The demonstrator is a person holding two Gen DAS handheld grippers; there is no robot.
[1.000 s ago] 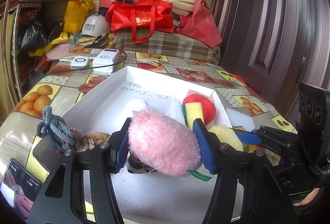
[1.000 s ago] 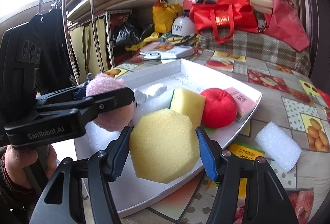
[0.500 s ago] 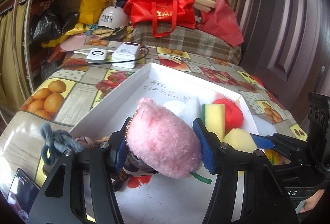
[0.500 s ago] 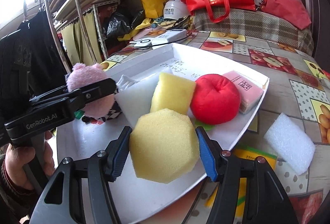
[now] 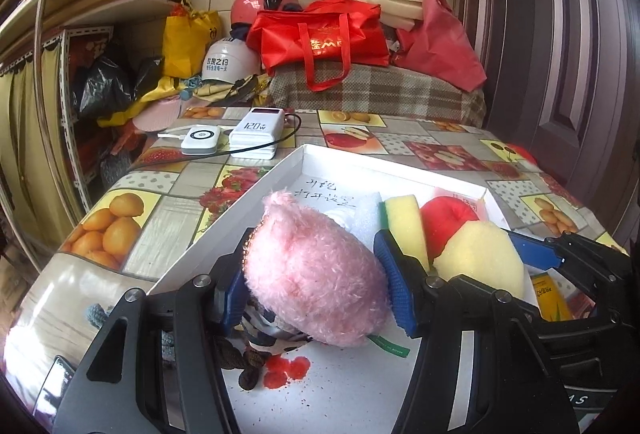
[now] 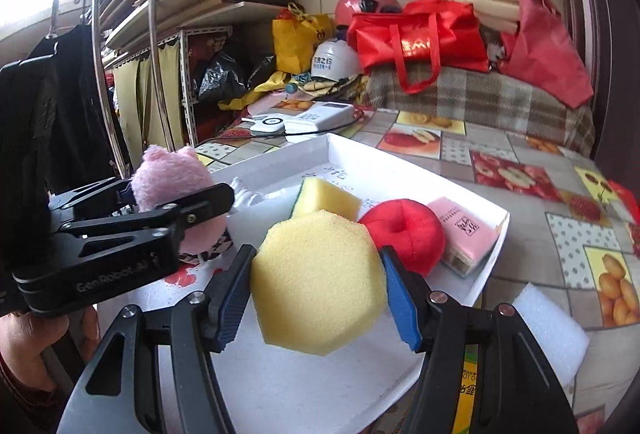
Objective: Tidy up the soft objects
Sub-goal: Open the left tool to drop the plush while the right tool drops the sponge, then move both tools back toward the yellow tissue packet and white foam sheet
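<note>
The white tray (image 5: 280, 174) lies on the fruit-patterned tablecloth (image 5: 160, 194). Over the tray's near end, the left gripper (image 5: 316, 290) is clamped on a pink plush toy (image 5: 312, 274). To that toy's right, above the tray's near edge, the right gripper (image 6: 318, 294) squeezes a yellow octagonal sponge (image 6: 320, 282). Farther in the tray rest a red plush apple (image 6: 404, 230), a yellow sponge block (image 6: 328, 196) and a pink packet (image 6: 464, 230). A white foam block (image 6: 548, 330) lies outside the tray's right edge.
</note>
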